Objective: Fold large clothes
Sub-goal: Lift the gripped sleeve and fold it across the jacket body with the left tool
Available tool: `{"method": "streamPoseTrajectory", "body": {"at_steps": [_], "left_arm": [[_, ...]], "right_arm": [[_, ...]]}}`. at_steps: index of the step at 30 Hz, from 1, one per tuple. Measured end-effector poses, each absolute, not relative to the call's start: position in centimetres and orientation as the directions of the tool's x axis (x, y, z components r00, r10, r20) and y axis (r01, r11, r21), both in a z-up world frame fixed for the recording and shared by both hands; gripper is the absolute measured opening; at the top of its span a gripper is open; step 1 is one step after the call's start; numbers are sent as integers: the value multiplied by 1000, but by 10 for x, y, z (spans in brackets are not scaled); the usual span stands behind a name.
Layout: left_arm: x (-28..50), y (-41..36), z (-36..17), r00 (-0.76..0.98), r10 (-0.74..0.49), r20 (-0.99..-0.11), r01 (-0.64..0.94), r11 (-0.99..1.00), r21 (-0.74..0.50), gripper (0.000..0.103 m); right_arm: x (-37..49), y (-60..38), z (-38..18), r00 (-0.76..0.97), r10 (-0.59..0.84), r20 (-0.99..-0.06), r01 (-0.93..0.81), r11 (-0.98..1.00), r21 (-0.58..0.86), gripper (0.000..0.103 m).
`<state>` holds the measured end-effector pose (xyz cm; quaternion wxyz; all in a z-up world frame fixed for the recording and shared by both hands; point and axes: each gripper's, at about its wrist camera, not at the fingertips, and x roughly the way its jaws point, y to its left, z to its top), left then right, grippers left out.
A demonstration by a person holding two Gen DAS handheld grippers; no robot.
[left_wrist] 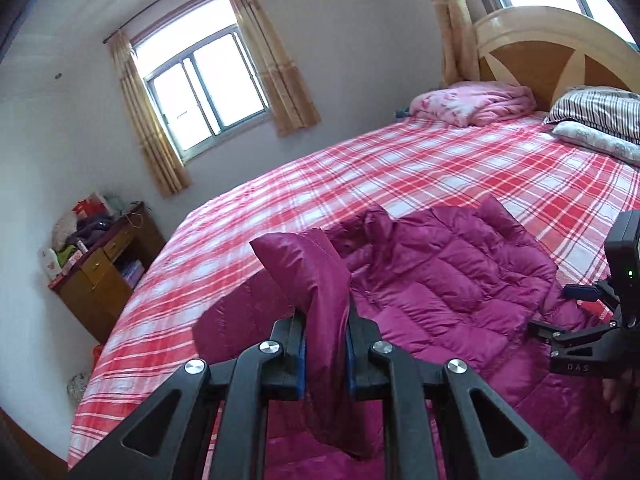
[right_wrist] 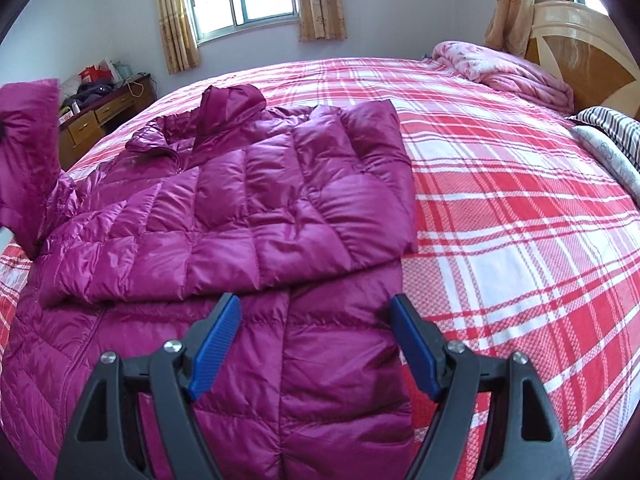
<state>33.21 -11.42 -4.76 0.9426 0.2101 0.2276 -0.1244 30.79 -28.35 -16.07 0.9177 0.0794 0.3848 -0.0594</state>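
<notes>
A magenta quilted down jacket (right_wrist: 248, 208) lies spread on the red plaid bed (right_wrist: 500, 200), its right sleeve folded across its front. My left gripper (left_wrist: 325, 336) is shut on the cuff of the jacket's other sleeve (left_wrist: 316, 276) and holds it lifted above the jacket (left_wrist: 440, 280). That raised sleeve also shows at the left edge of the right wrist view (right_wrist: 28, 152). My right gripper (right_wrist: 316, 320) is open and empty, hovering over the jacket's lower right part near its edge. It also shows at the right edge of the left wrist view (left_wrist: 576, 312).
A pink folded blanket (right_wrist: 508, 68) and striped pillows (right_wrist: 612, 128) lie by the wooden headboard (left_wrist: 552, 52). A cluttered wooden desk (left_wrist: 100, 264) stands left of the bed under a curtained window (left_wrist: 204, 88). Plaid sheet lies right of the jacket.
</notes>
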Motion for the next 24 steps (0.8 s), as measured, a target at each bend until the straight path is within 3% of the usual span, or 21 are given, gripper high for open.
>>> {"method": "streamPoseTrajectory", "body": {"at_steps": [18, 23, 24], "left_arm": [[357, -161, -107, 793, -166, -586, 396, 872, 288, 14], [366, -165, -120, 759, -177, -626, 402, 885, 237, 23], [367, -164, -120, 752, -182, -633, 405, 886, 226, 33]], "right_arm": [[308, -279, -165, 685, -74, -724, 174, 983, 64, 83], [309, -279, -165, 685, -71, -725, 174, 982, 68, 85], [309, -279, -166, 684, -68, -726, 173, 983, 70, 85]]}}
